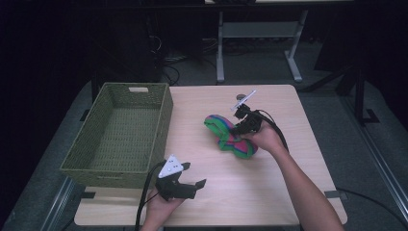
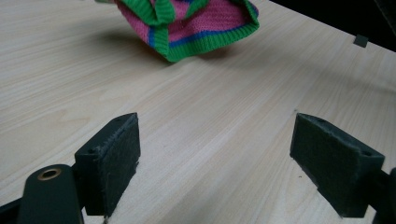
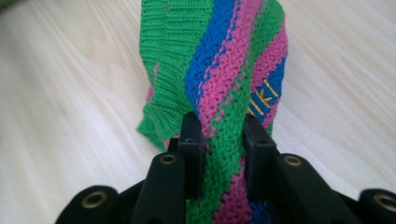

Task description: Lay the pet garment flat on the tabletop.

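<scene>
A knitted cloth (image 1: pixel 230 136) striped green, pink and blue lies bunched near the middle of the wooden table (image 1: pixel 288 168). My right gripper (image 1: pixel 240 129) is shut on a fold of it; in the right gripper view the pads (image 3: pixel 192 140) pinch the knitted cloth (image 3: pixel 224 93), which hangs past them. My left gripper (image 1: pixel 190 184) rests near the table's front edge, open, nothing between its fingers (image 2: pixel 114 158). In the left gripper view the cloth's hem (image 2: pixel 196 28) hangs just above the tabletop ahead.
A green woven basket (image 1: pixel 159 130) stands on the left part of the table, with nothing inside that I can see. Beyond the far edge stand table legs and cables on a dark floor (image 1: pixel 260 62).
</scene>
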The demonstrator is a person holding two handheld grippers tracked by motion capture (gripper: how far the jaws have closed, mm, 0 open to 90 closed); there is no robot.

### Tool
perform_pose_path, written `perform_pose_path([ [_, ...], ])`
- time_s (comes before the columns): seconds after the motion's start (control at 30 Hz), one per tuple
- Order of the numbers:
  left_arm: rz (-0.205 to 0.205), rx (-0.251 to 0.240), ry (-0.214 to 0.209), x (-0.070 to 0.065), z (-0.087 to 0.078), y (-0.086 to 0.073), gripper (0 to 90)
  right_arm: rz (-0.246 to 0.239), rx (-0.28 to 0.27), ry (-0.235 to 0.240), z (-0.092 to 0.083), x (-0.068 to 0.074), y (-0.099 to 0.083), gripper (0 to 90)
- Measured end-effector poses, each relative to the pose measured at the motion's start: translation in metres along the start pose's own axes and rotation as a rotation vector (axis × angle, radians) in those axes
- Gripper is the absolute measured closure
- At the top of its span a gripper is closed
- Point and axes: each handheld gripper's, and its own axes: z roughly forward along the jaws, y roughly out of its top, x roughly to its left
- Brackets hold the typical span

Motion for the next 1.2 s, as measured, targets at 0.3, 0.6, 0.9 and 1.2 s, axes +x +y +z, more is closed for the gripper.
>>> perform_pose_path([
  [0.3,-0.011,-0.002,0.002,0.003,-0.002,0.0,15.8,-0.02,-0.043,0.012,-0.029,0.007,0.001,73.0],
  [0.6,-0.018,-0.017,-0.001,0.003,-0.003,-0.001,15.7,-0.017,-0.111,0.038,-0.058,0.015,-0.002,73.1],
  [0.9,-0.009,-0.019,0.001,0.001,-0.003,-0.001,15.7,-0.079,-0.13,0.023,-0.083,0.03,-0.006,73.1],
  [1.2,-0.01,-0.033,0.001,0.002,-0.006,0.0,15.7,-0.104,-0.154,0.033,-0.094,0.044,-0.017,73.1],
])
